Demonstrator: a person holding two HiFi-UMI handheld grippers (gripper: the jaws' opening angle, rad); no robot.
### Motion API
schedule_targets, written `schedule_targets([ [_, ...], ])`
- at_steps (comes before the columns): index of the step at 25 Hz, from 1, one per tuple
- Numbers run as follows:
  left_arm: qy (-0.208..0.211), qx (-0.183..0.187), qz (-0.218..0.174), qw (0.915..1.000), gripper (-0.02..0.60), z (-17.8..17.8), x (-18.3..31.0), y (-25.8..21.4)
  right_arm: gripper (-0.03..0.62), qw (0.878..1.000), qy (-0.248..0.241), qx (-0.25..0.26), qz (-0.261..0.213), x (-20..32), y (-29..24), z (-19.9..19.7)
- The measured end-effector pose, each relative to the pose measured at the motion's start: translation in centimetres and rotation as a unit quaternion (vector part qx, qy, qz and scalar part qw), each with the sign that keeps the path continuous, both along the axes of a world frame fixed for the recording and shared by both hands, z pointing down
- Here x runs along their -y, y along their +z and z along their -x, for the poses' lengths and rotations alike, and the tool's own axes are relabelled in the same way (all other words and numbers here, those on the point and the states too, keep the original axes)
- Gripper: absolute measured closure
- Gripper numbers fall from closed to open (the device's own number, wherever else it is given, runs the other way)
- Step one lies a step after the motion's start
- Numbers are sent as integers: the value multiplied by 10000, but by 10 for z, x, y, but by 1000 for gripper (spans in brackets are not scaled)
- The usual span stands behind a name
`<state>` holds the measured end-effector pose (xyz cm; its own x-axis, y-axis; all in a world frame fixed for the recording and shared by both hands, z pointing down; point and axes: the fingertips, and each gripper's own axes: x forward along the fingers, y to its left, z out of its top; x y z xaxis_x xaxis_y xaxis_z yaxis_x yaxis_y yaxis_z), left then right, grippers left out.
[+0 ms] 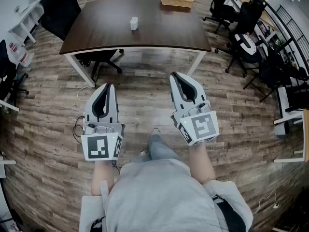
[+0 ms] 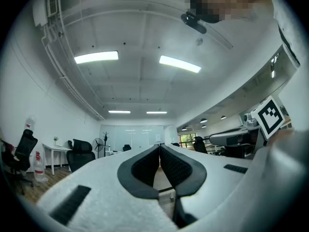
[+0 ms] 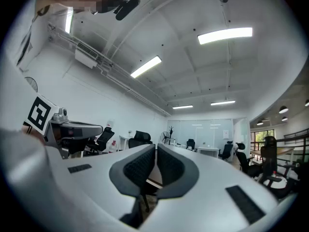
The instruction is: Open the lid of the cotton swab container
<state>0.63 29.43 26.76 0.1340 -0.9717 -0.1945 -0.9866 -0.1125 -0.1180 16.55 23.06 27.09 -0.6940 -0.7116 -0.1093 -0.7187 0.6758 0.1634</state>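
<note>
The dark table (image 1: 159,28) fills the upper middle of your head view. Below it, over the wood floor (image 1: 140,98), you hold your left gripper (image 1: 108,86) and right gripper (image 1: 175,75), both with jaws pressed together on nothing. A wicker basket (image 1: 176,1) sits at the table's top edge. The small white cotton swab container (image 1: 133,23) stands at the table's upper centre, well apart from both grippers.

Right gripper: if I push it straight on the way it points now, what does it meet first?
The right gripper, jaws shut, would probably meet the near edge of the table first; nothing shows in between, though height is hard to judge.
</note>
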Motion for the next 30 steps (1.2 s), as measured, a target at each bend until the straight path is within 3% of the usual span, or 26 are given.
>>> schedule_targets([
  [14,-76,-50,-36,10000,569,3,31,-3,576,10000,33,-10,28,30,0,1],
  [30,-163,-105,-225,9996,569,10,134,-6,576,9996,-235,170,56,138,-1,7],
])
